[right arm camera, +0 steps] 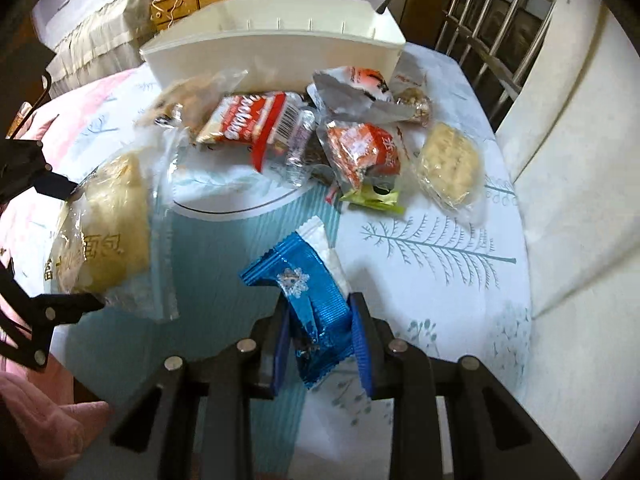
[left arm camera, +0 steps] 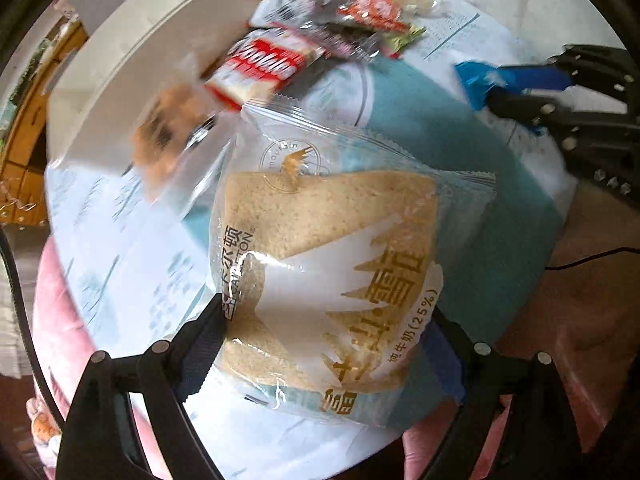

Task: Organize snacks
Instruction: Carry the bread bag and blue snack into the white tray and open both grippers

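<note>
A clear packet of sliced bread (left arm camera: pixel 332 248) with gold print hangs between the fingers of my left gripper (left arm camera: pixel 328 332), which is shut on its lower part and points down at the table. In the right wrist view the same bread packet (right arm camera: pixel 108 220) sits in the left gripper (right arm camera: pixel 80 248) at the left edge. My right gripper (right arm camera: pixel 320 308) is shut on a shiny blue snack packet (right arm camera: pixel 308 292) with a snowflake, held above the cloth. From the left wrist view, the right gripper (left arm camera: pixel 504 88) and blue packet (left arm camera: pixel 476 76) are at the upper right.
A white open box (right arm camera: pixel 280 52) stands at the table's far side. In front of it lies a pile of snacks: a red-and-white packet (right arm camera: pixel 248 120), an orange packet (right arm camera: pixel 360 148), a cracker packet (right arm camera: pixel 448 168). The tablecloth (right arm camera: pixel 440 248) has a tree print. A white chair (right arm camera: pixel 568 160) stands to the right.
</note>
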The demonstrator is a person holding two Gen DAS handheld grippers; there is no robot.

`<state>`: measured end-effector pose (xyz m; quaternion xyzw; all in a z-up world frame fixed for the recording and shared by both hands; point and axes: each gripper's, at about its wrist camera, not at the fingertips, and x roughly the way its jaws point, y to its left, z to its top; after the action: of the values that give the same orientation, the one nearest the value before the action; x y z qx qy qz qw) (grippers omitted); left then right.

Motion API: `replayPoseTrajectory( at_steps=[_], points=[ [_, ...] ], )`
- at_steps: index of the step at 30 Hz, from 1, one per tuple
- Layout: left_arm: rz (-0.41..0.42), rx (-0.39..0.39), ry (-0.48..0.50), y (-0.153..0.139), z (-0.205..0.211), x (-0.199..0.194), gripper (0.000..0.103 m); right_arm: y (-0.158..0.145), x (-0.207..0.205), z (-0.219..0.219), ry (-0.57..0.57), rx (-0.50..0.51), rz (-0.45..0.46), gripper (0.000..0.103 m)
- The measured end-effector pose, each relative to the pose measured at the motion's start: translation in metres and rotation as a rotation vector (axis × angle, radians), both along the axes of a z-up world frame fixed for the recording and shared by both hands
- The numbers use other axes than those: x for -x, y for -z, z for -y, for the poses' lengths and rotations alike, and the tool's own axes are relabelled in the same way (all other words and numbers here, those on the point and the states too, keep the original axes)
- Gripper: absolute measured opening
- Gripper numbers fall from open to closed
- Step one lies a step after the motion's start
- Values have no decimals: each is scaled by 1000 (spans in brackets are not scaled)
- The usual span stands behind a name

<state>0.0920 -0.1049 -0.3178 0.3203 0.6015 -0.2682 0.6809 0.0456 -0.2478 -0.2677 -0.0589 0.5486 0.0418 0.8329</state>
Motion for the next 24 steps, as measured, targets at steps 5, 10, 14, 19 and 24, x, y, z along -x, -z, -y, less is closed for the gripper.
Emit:
replayPoseTrajectory(
  at_steps=[5, 10, 14, 19, 24],
  points=[
    [-6, -17, -37, -12, -25, 7, 89, -18, 8, -15, -4, -32, 21, 28],
    [-5, -9, -111, -51, -65, 0, 89, -38, 10, -38, -61, -50, 58, 28],
    [-6, 47, -209, -91, -92, -14, 89, -56, -1, -54, -107, -79, 90, 28],
    [34, 98, -314, -131, -106, -43, 90, -78, -29, -67, -144, -144, 117, 28],
    [61, 121, -406, -165, -112, -73, 90, -103, -60, -73, -188, -195, 172, 28]
  ],
)
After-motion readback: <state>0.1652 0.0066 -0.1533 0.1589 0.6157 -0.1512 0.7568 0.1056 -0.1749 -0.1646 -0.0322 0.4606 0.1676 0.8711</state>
